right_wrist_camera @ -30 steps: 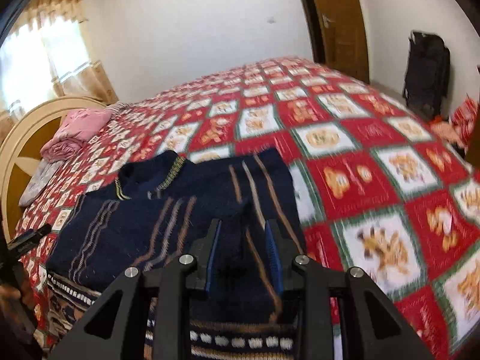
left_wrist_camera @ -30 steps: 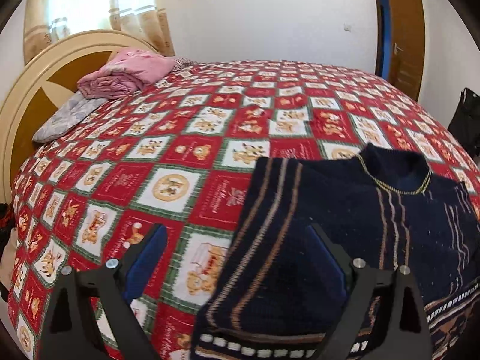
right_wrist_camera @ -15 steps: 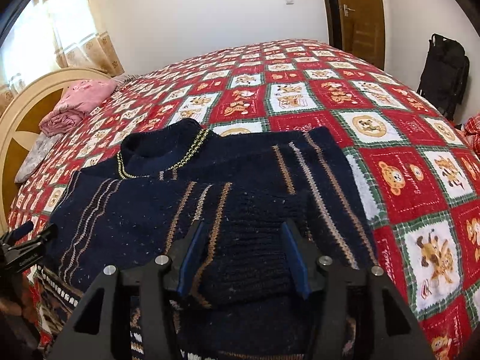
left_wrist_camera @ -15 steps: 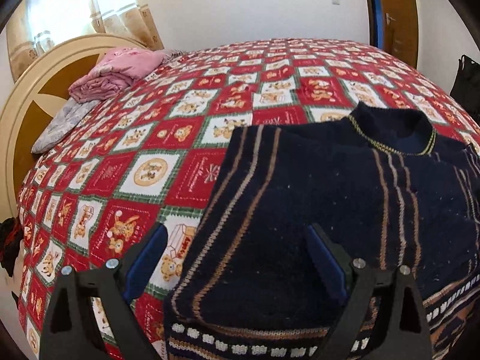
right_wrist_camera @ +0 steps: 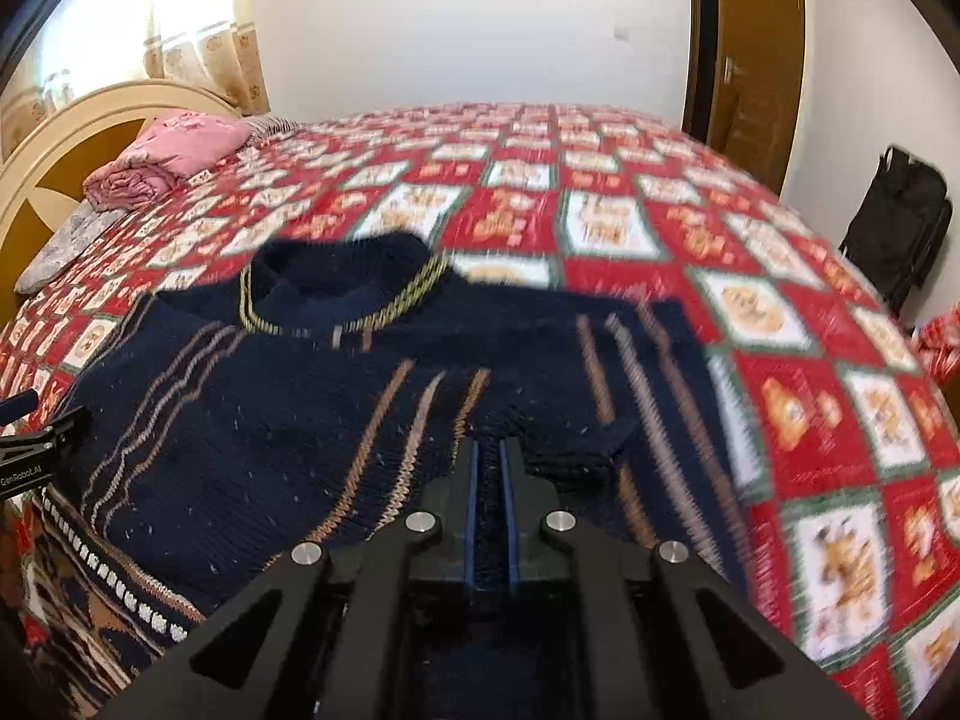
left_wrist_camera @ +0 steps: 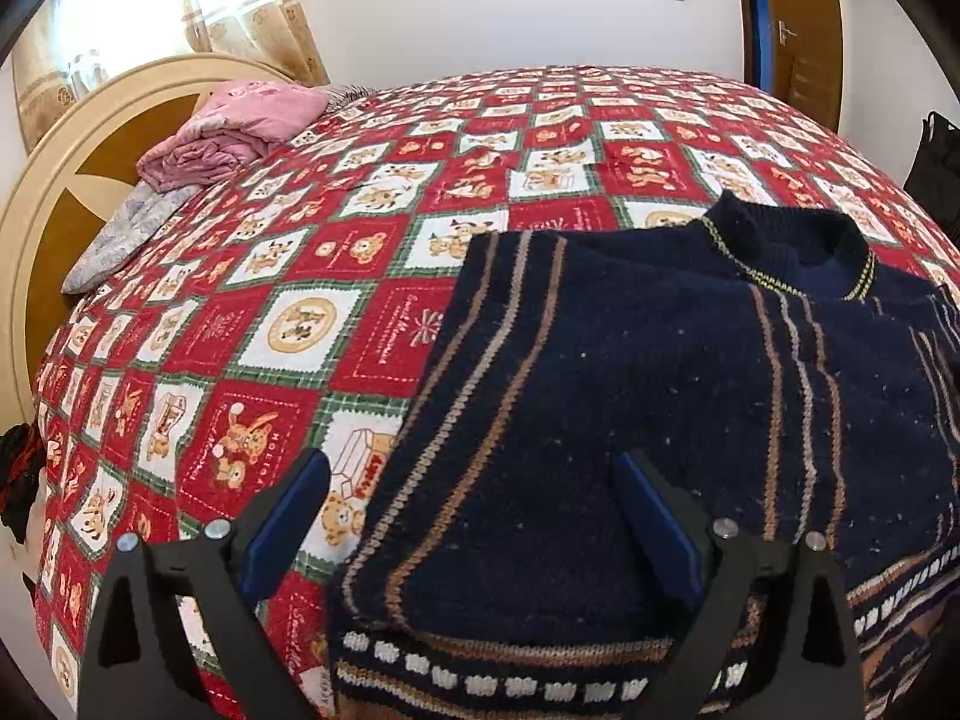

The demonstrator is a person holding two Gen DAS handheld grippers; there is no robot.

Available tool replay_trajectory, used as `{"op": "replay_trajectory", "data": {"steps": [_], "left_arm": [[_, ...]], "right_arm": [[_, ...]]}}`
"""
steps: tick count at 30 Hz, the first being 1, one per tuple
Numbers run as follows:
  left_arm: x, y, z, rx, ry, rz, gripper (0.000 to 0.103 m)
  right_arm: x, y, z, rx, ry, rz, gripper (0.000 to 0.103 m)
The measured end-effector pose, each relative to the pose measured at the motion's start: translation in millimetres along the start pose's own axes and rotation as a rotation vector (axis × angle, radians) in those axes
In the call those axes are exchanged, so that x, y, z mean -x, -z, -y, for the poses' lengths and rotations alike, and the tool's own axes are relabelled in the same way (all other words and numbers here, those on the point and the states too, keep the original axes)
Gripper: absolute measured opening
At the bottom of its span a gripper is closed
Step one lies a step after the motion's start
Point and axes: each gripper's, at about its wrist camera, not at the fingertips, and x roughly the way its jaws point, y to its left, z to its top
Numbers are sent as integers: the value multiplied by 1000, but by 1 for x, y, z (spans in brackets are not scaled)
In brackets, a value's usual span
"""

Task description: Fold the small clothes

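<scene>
A navy knit sweater [left_wrist_camera: 660, 360] with tan stripes lies flat on the red teddy-bear quilt [left_wrist_camera: 360, 228], collar towards the far side. Its sleeves are folded in over the body. My left gripper [left_wrist_camera: 474, 516] is open wide above the sweater's left edge, one finger over the quilt and the other over the knit. In the right wrist view the sweater [right_wrist_camera: 270, 420] fills the foreground. My right gripper [right_wrist_camera: 487, 450] is closing its jaws to a narrow slit, with dark knit from the folded sleeve [right_wrist_camera: 570, 420] pinched between the pads. The left gripper [right_wrist_camera: 36, 438] shows at the left edge.
A folded pink garment [left_wrist_camera: 240, 126] and a grey pillow [left_wrist_camera: 120, 228] lie by the cream headboard [left_wrist_camera: 54, 180] at the far left. A black bag [right_wrist_camera: 900, 222] stands on the floor past the bed's right side, near a wooden door [right_wrist_camera: 756, 60].
My right gripper opened wider, moved over the folded sleeve, then closed on its knit. My left gripper came in lower over the sweater's left edge, then held still, open.
</scene>
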Motion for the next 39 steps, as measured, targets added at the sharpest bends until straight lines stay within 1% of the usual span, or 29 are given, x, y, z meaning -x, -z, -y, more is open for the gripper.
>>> {"op": "replay_trajectory", "data": {"steps": [3,5,8,10,11,12,13,16,17,18,20,22,23,24,27,29,30,31,34,36,37,39], "left_arm": [[4,-3,0,7,-1,17,98],[1,-4,2,5,-5,12,98],[-4,-2,7,-3,-6,3,98],[-8,1,10,-6,-14,5,99],[-8,1,10,-2,-15,14,100],[-8,1,9,-1,-22,18,102],[-8,1,9,-2,-24,20,103],[-8,0,7,7,-13,10,103],[-8,0,7,8,-10,7,103],[-7,1,6,6,-6,7,103],[-5,2,5,5,1,11,103],[-4,2,5,14,6,3,103],[-4,2,6,16,10,0,103],[-3,2,6,15,14,-1,103],[7,2,8,17,36,9,103],[16,3,8,19,50,24,103],[22,3,9,17,55,35,103],[26,3,10,15,57,42,103],[38,6,9,5,69,62,103],[47,9,9,-3,76,77,103],[50,11,9,-7,78,82,103],[57,13,8,-13,86,92,103]], "right_arm": [[15,-12,8,10,37,76,6],[13,-17,11,13,51,88,6],[-6,-13,10,59,60,59,7],[-25,-4,9,80,59,1,7],[-30,1,9,83,57,0,8],[-27,3,8,92,65,24,9],[-26,4,7,95,70,20,10],[-17,2,10,52,61,2,11],[-9,1,13,19,52,11,11],[1,1,16,-17,42,31,11],[29,-1,21,-89,4,100,11],[55,-3,24,-143,-52,168,11],[68,-5,27,-179,-98,208,11],[75,-7,28,-204,-130,229,11],[94,-10,30,-300,-288,295,11],[101,-8,27,-368,-421,320,11],[100,-5,26,-427,-523,320,11],[97,-2,25,-485,-617,311,11],[85,11,18,-631,-846,259,11],[87,15,10,-623,-904,213,11],[90,15,6,-594,-903,201,11],[105,15,-3,-508,-871,193,11]]}}
